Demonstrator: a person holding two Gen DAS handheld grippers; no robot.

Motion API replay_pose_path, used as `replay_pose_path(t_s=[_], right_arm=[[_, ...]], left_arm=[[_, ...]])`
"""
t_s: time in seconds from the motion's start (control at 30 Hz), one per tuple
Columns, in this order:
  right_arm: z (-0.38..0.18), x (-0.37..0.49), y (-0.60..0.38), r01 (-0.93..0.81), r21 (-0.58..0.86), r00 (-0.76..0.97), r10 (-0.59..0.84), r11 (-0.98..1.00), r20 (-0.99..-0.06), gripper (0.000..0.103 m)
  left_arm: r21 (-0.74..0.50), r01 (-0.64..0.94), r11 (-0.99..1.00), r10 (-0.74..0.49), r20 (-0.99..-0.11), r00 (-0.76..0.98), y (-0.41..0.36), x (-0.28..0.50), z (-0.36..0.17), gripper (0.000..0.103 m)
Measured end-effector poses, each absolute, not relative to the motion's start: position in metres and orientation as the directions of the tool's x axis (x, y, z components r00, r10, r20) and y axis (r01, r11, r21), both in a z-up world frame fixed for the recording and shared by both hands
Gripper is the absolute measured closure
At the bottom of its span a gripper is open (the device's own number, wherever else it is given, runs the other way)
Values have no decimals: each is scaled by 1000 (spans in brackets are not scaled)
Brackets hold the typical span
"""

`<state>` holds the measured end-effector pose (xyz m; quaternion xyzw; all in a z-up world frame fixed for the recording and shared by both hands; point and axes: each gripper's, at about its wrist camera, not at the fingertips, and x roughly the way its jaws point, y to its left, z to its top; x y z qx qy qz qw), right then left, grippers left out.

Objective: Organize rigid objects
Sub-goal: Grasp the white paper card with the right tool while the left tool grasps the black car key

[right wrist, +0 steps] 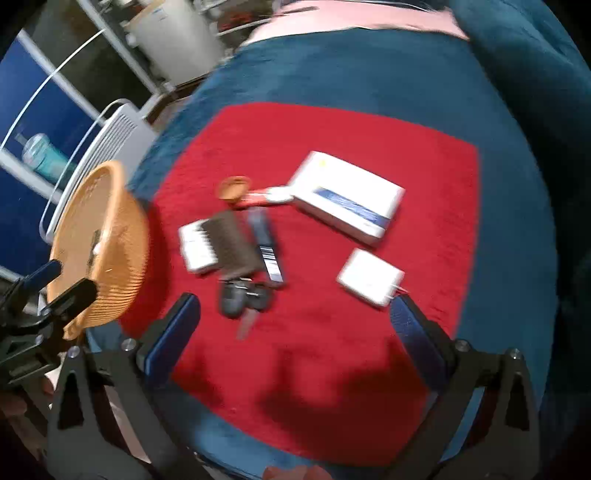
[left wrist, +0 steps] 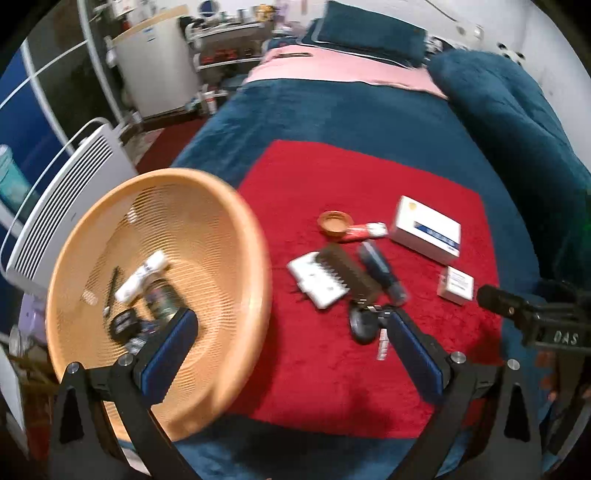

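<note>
An orange woven basket [left wrist: 207, 229] at the left holds a white tube [left wrist: 142, 277] and several dark items. My left gripper [left wrist: 291, 314] is open, with one finger over the basket's inside, the other near a black car key [left wrist: 360, 325]. On the red cloth [left wrist: 332, 173] lie a brown comb [left wrist: 347, 273], a blue stick [left wrist: 382, 273], an orange cap [left wrist: 334, 223], a red-white tube [left wrist: 365, 230] and white boxes [left wrist: 424, 230]. My right gripper [right wrist: 295, 301] is open, empty, just short of the key [right wrist: 240, 295] and the small white box [right wrist: 369, 277].
The cloth lies on a teal bed blanket [left wrist: 369, 110] with a pillow [left wrist: 369, 33] at the far end. A white heater [left wrist: 70, 206] stands left of the bed, behind the basket. A rolled teal blanket [left wrist: 517, 129] runs along the right side.
</note>
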<state>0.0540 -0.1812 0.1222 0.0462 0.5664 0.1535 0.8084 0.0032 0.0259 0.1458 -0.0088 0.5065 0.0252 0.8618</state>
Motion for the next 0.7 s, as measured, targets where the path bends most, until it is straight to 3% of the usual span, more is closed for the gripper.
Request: replay_pose_path(t_s=[0.23, 0.53, 0.6, 0.63, 0.7], right_arm=[[95, 55, -223, -118, 206, 299, 233, 971, -926, 0], [42, 97, -200, -271, 119, 251, 190, 955, -949, 2], [35, 100, -194, -302, 85, 240, 162, 949, -957, 19], [32, 100, -191, -319, 63, 229, 141, 946, -963, 41], [30, 95, -188, -352, 26, 228, 113, 936, -967, 42]], left_arm=[[-10, 54, 998, -33, -899, 437, -26, 14, 117, 1], [-117, 2, 993, -112, -943, 313, -35, 17, 58, 1], [-132, -21, 991, -121, -952, 282, -33, 17, 44, 1], [-133, -26, 991, -121, -955, 271, -31, 17, 38, 1], [-132, -31, 991, -120, -960, 253, -32, 18, 29, 1]])
